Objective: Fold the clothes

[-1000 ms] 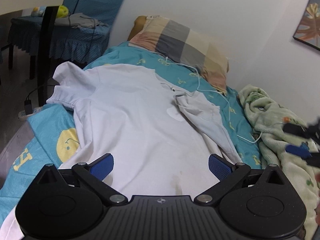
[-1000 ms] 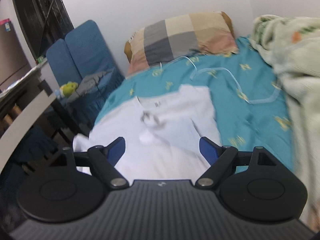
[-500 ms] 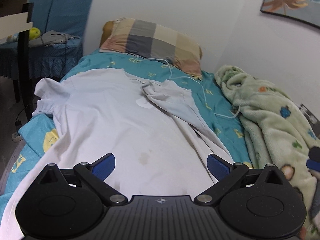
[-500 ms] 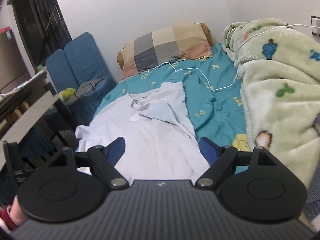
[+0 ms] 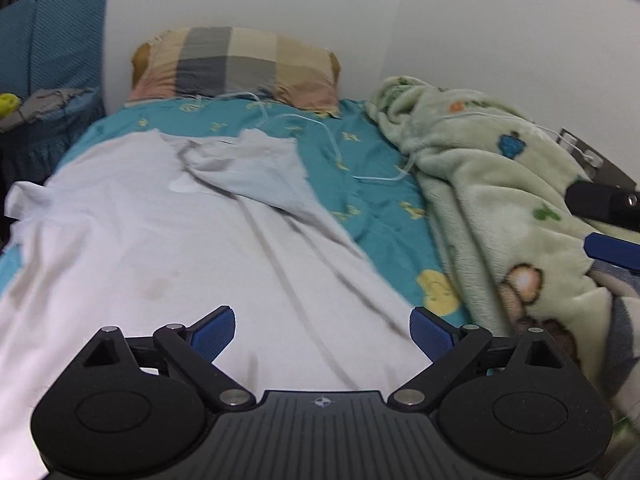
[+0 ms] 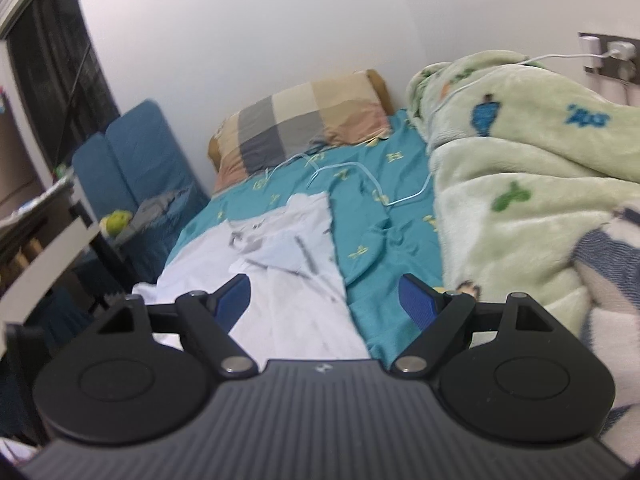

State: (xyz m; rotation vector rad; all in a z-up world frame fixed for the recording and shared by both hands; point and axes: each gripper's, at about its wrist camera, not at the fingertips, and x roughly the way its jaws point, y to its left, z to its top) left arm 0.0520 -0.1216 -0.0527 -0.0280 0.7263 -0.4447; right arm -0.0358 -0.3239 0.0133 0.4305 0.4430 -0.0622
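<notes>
A white short-sleeved shirt (image 5: 160, 240) lies spread front-up on the teal bedsheet (image 5: 380, 208), with its right sleeve (image 5: 256, 176) folded in over the chest. My left gripper (image 5: 322, 330) hovers over the lower part of the shirt near its right edge. Its jaws are closing but still stand wide, and no cloth is pinched between them. In the right wrist view the shirt (image 6: 288, 280) lies ahead, and my right gripper (image 6: 326, 300) is open above its right edge with nothing held. The right gripper's fingers (image 5: 612, 248) show at the far right of the left wrist view.
A plaid pillow (image 5: 236, 64) lies at the head of the bed against the wall. A green fleece blanket (image 5: 500, 200) is heaped along the right side. A white cable (image 5: 332, 136) runs across the sheet. A blue chair (image 5: 52, 40) and a desk (image 6: 48, 256) stand left of the bed.
My left gripper has swung right across the shirt and rolled, so the blanket now fills its right side. My right gripper has drawn back from the collar towards the shirt's lower right edge.
</notes>
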